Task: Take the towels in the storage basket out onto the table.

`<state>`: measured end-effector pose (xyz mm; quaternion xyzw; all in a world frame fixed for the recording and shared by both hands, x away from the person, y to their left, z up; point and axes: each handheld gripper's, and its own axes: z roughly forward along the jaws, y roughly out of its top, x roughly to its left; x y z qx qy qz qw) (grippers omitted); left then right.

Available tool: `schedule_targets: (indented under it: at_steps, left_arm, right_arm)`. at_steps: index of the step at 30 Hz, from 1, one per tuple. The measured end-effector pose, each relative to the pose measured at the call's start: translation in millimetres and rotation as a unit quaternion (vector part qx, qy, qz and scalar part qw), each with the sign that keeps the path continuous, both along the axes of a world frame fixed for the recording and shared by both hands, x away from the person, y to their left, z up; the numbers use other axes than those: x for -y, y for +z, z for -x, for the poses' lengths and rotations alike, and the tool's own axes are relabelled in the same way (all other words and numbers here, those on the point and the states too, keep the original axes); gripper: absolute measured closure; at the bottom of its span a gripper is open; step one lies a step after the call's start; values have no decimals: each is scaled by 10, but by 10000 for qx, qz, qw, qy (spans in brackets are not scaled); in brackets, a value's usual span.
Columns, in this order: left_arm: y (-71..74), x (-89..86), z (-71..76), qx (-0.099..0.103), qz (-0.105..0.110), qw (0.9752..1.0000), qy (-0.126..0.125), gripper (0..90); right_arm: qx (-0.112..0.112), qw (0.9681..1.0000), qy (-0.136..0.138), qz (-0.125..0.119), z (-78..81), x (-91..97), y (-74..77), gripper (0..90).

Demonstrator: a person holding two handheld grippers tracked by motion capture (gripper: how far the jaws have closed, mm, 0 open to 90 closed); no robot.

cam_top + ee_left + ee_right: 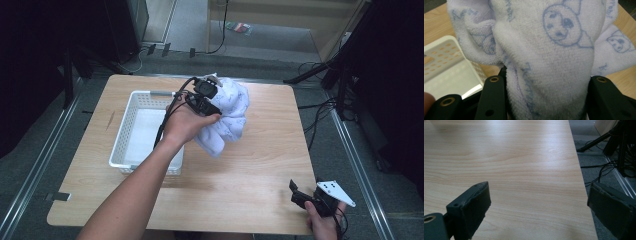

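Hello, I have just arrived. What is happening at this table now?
A person works at a wooden table with a hand-held gripper in each hand. The left hand-held gripper is shut on a bunched white towel with a blue print and holds it up just to the right of a white basket. The right hand-held gripper sits open at the table's near right corner, with nothing between its jaws.

left claw [212, 107] clamped, right claw [537, 202] gaping
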<state>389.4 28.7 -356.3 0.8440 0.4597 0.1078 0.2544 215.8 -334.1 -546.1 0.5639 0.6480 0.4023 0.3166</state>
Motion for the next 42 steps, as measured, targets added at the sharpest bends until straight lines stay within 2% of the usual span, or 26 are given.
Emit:
schedule_targets:
  at_steps: [12,17,18,22,24,36,39,41,42]
  left_arm:
    - [-319,167,-20,-172,172,9997,-60,519]
    - [-512,212,-28,-278,275,9992,-37,514]
    - [-512,212,-28,-278,275,9992,-37,513]
    - [-699,247,-28,-415,333,9986,27,509]
    - [-762,252,-34,-421,254,9988,-62,504]
    - [-1018,283,-35,-572,295,9979,-32,470]
    - [-1106,283,-42,-643,275,9974,-164,430]
    - [-1132,281,-46,-683,256,9972,-147,369]
    - [-1139,283,-42,-707,250,9972,-49,319]
  right_arm:
    - [9,10000,26,4,-2,1,0,46]
    - [3,10000,24,-7,-2,1,0,47]
    - [3,10000,24,-7,-2,1,0,47]
    - [1,10000,17,-11,-2,0,1,47]
    - [4,10000,23,-6,-3,1,0,47]
    - [-2,10000,23,11,-5,0,0,47]
    - [8,10000,21,0,-4,-1,-1,48]
    - [2,10000,20,-5,-2,-1,0,48]
    - [-1,10000,24,-4,-2,0,1,48]
